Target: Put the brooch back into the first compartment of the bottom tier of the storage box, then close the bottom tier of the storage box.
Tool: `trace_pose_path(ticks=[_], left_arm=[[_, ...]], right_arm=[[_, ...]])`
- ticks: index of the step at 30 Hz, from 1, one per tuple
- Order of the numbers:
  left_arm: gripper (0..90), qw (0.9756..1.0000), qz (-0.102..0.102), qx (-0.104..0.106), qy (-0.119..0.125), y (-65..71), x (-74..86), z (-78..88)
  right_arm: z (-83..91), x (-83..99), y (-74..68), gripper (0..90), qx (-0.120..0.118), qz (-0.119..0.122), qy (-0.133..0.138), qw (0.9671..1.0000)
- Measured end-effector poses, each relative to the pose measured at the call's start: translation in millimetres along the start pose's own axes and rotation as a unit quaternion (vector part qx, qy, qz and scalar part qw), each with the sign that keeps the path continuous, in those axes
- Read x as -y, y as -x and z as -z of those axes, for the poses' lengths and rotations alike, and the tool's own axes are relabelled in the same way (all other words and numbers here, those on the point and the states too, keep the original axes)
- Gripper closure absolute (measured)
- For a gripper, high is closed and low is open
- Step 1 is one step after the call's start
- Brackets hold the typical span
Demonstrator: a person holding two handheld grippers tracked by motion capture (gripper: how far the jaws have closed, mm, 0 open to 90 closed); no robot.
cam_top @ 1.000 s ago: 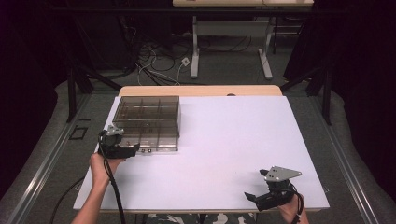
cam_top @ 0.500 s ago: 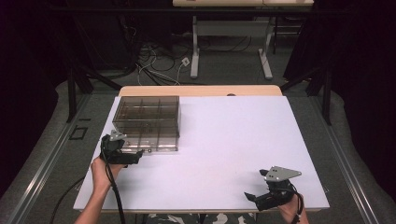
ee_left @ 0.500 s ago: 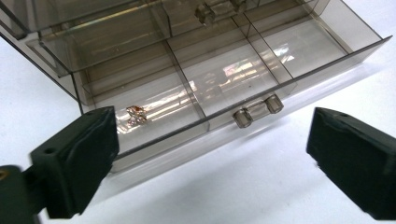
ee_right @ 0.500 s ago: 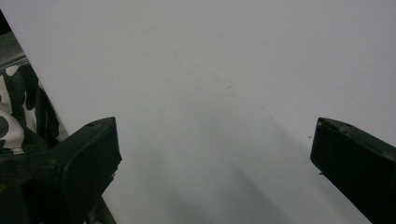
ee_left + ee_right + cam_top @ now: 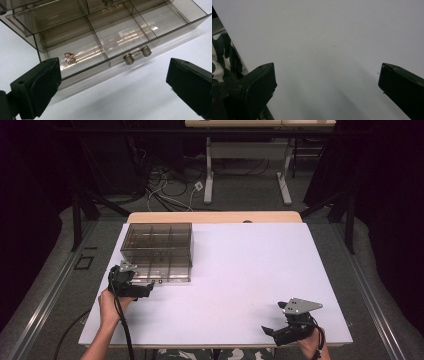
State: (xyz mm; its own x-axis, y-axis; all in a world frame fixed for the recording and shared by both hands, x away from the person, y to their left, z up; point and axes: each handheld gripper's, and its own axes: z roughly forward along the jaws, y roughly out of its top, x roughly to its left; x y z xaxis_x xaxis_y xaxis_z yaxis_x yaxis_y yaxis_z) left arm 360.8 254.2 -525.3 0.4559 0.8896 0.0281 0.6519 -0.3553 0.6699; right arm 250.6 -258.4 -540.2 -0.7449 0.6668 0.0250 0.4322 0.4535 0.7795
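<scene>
A smoky clear drawer box [image 5: 157, 251] stands at the table's back left. Its bottom drawer [image 5: 110, 37] is pulled out, divided into compartments, with a two-knob handle [image 5: 137, 55] on its front. A small rose-gold butterfly-shaped jewel [image 5: 69, 57] lies in the drawer's left compartment. My left gripper [image 5: 148, 289] [image 5: 112, 82] sits just in front of the drawer. Its jaws have just been opening and stand wide with nothing between them. My right gripper [image 5: 271, 317] [image 5: 325, 85] rests open over bare table near the front right edge.
The white table top [image 5: 250, 270] stretches wide between the box and the right gripper. A wooden strip [image 5: 215, 217] runs along the far edge. Desk legs and cables [image 5: 165, 195] lie on the floor beyond. Camouflage cloth [image 5: 219, 65] shows past the near edge.
The left gripper has drawn back a little from the box front toward the person, and its jaws have spread. The right gripper has stayed put.
</scene>
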Motion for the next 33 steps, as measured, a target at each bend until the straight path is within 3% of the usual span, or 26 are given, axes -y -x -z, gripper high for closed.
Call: trace_pose_path(ticks=[27,30,33], left_arm=[[0.5,0.9998,-0.001,0.000,-0.018,0.8,0.1,-4.3],[7.1,0.9998,-0.003,0.003,-0.018,1.3,-0.1,-4.2],[20.7,0.9996,-0.005,0.010,-0.024,2.2,-0.5,-2.9]], right_arm=[[-0.4,0.3,-0.5,0.6,0.001,0.000,0.008,1.0000],[0.0,0.1,-0.3,0.6,0.000,0.002,0.005,1.0000],[-0.2,0.2,0.1,0.6,-0.001,0.001,0.005,1.0000]])
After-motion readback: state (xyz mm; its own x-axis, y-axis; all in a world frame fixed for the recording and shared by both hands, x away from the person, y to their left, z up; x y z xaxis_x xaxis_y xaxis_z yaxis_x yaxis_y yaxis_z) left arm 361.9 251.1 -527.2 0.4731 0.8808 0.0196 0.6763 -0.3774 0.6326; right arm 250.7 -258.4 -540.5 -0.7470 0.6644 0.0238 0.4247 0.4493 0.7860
